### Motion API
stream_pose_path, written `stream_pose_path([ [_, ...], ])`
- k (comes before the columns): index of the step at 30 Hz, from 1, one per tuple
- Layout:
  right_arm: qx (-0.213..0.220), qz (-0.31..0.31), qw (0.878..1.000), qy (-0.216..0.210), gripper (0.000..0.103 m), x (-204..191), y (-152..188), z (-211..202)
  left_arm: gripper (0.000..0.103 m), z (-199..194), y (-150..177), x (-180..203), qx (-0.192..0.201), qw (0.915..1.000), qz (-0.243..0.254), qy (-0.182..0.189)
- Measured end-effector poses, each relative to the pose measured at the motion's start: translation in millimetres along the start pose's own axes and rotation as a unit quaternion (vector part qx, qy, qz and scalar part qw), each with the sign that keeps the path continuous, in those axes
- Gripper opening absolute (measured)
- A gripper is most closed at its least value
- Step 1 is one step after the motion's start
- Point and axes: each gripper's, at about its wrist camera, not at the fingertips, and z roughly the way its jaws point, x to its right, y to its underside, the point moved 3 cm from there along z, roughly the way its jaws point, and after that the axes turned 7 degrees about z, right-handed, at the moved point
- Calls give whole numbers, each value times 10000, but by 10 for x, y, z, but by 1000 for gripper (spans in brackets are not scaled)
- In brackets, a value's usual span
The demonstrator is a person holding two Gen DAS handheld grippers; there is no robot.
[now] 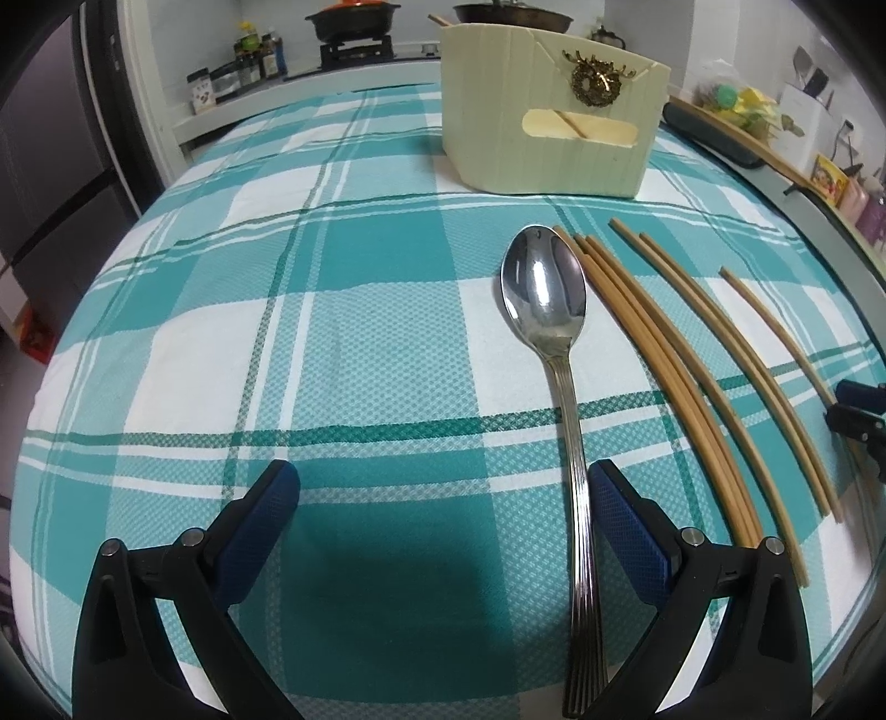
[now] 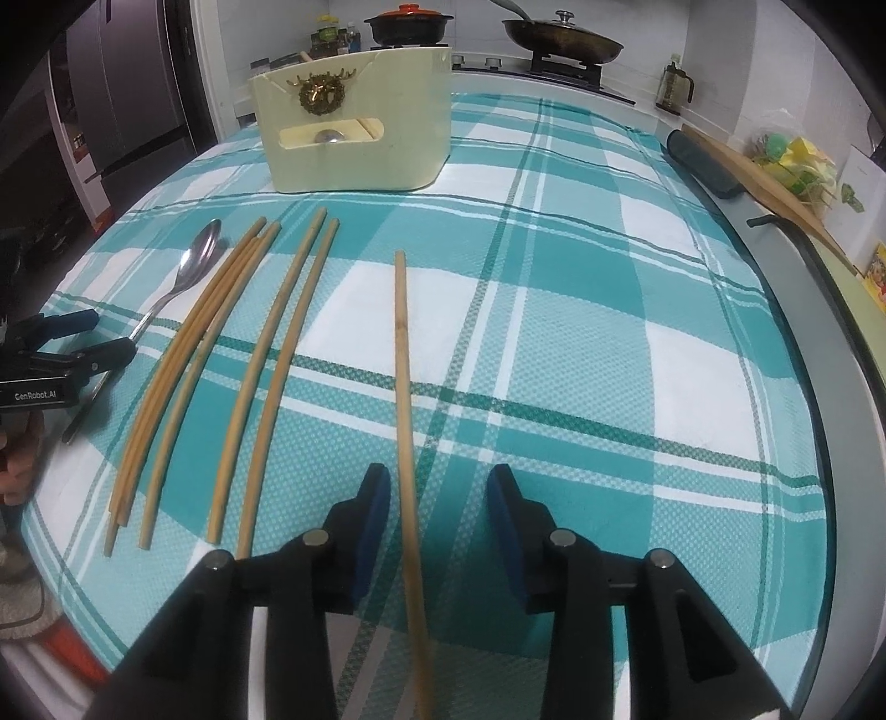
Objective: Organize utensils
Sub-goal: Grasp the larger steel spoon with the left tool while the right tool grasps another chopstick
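Observation:
A steel spoon (image 1: 554, 354) lies on the teal plaid tablecloth (image 1: 332, 332), its handle running between the open fingers of my left gripper (image 1: 443, 487), close to the right finger. Several wooden chopsticks (image 1: 681, 360) lie to its right. A cream utensil holder (image 1: 542, 105) stands at the far side. In the right wrist view my right gripper (image 2: 440, 493) is open around a single chopstick (image 2: 404, 399), apart from the others (image 2: 221, 365). The spoon (image 2: 188, 271), the holder (image 2: 354, 122) and my left gripper (image 2: 83, 343) show at the left.
A stove with a pan (image 2: 559, 33) and a pot (image 2: 410, 25) stands behind the table. Spice jars (image 1: 243, 66) stand at the back left. A wooden board (image 2: 775, 188) and clutter lie along the right edge. A fridge (image 2: 127, 88) stands at the left.

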Motion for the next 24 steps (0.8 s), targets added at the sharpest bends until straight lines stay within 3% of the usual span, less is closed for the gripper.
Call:
stream_pose_path([
  [15, -623, -420, 9971, -114, 38, -19, -121, 61, 102, 26, -71, -24, -226, 9988, 265, 340],
  [24, -961, -743, 9924, -175, 38, -81, -240, 138, 101, 153, -370, 152, -267, 9967, 625, 439],
])
